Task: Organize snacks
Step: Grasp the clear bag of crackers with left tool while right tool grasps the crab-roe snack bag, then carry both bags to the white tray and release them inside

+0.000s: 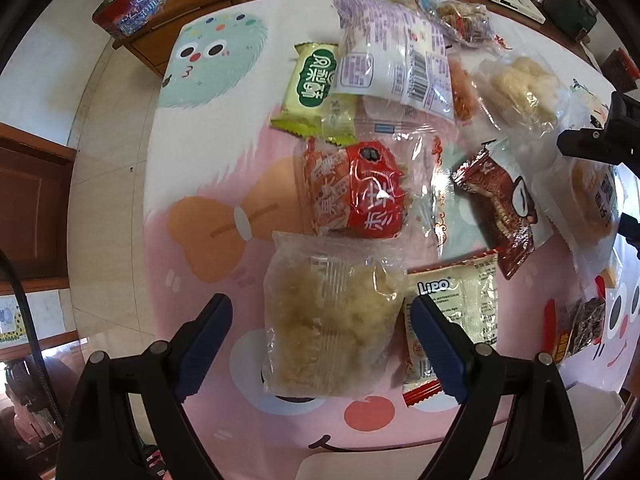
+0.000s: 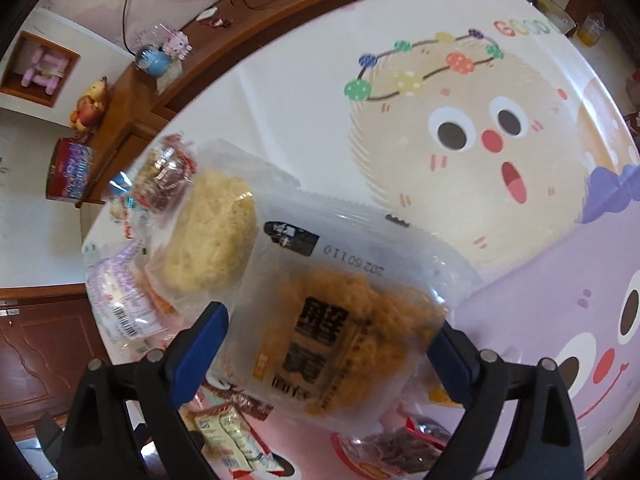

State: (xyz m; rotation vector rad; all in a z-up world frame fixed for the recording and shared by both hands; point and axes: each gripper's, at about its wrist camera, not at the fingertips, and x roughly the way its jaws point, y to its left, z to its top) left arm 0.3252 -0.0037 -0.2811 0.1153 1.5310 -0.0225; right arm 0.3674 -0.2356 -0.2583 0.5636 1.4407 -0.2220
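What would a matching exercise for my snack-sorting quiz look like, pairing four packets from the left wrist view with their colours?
Things:
1. Lipo packet
2. packet between the left gripper fingers
3. packet beside the cartoon monster's face
4. slanted packet right of centre

Colours:
A. dark brown
B. green
C. cream with red ends
D. clear, pale yellow contents

Pairs: 1-C; 2-D, the clear packet; 3-B, the green packet; 4-A, the brown packet.
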